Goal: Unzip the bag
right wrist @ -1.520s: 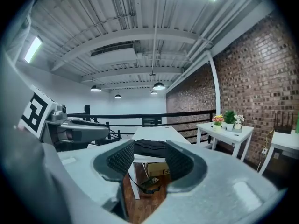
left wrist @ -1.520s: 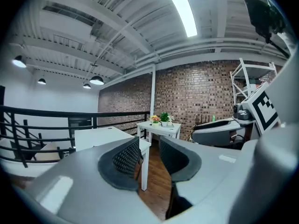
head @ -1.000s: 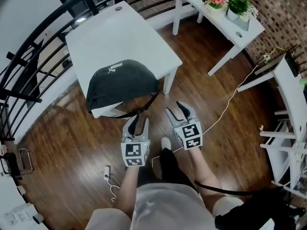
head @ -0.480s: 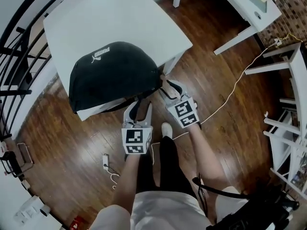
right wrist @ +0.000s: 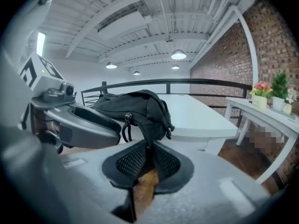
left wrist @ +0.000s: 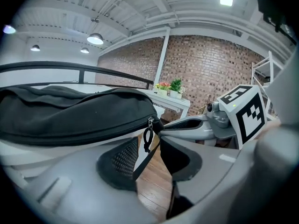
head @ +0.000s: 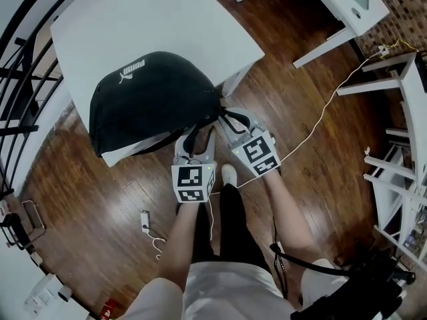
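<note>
A black bag lies on the near corner of a white table. My right gripper is at the bag's right end. Its jaws are closing, and the pads pinch the bag's black strap that hangs there. My left gripper sits just left of it, open. In the left gripper view the zipper pull with its cord loop dangles just ahead of that gripper, untouched. The zipper line runs shut along the bag's side.
A second white table stands at the upper right. A black railing borders the left. A white cable crosses the wooden floor, and a power strip lies near my feet. White shelving stands at the right.
Both grippers have moved forward up to the bag's right end. The right jaws, wide before, have closed in on the strap. The left jaws stayed open.
</note>
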A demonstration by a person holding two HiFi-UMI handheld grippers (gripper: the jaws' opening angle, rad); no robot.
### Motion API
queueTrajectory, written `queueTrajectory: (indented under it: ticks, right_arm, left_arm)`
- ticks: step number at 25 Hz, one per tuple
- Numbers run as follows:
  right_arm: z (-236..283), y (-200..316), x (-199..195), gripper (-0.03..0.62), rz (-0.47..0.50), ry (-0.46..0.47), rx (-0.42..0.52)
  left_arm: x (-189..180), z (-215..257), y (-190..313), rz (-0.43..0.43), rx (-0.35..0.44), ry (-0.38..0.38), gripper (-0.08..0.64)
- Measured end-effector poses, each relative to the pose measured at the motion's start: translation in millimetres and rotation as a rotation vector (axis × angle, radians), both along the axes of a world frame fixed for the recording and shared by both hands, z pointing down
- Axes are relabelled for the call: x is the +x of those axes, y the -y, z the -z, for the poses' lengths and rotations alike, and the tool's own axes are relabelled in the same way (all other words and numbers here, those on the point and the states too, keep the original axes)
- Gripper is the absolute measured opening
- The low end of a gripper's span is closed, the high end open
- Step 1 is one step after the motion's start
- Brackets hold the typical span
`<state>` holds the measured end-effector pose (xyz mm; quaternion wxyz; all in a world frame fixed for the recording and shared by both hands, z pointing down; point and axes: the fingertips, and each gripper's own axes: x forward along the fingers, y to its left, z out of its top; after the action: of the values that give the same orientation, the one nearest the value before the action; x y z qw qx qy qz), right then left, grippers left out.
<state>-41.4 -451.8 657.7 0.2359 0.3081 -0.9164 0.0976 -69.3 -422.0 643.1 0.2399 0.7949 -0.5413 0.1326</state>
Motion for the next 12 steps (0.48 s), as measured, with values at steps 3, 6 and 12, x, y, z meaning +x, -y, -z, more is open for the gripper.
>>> queueTrajectory:
  ticks: [3, 6, 12]
  right_arm:
    - [7.8, -1.6, 1.3, 0.037, 0.013, -0.006, 0.000]
    - [10.1, -2.6, 3.3, 0.035, 0.011, -0.008, -0.002]
    - [12.2, -2.5, 2.5, 0.035, -0.021, 0.001, -0.008]
  left_arm:
    - [2.6, 7.8, 6.4, 0.023, 0.010, -0.024, 0.158]
    - [5.6, 10.1, 12.8, 0.044, 0.011, -0.042, 0.130]
    - [0.8, 4.4, 19.3, 0.094, -0.007, -0.025, 0.032]
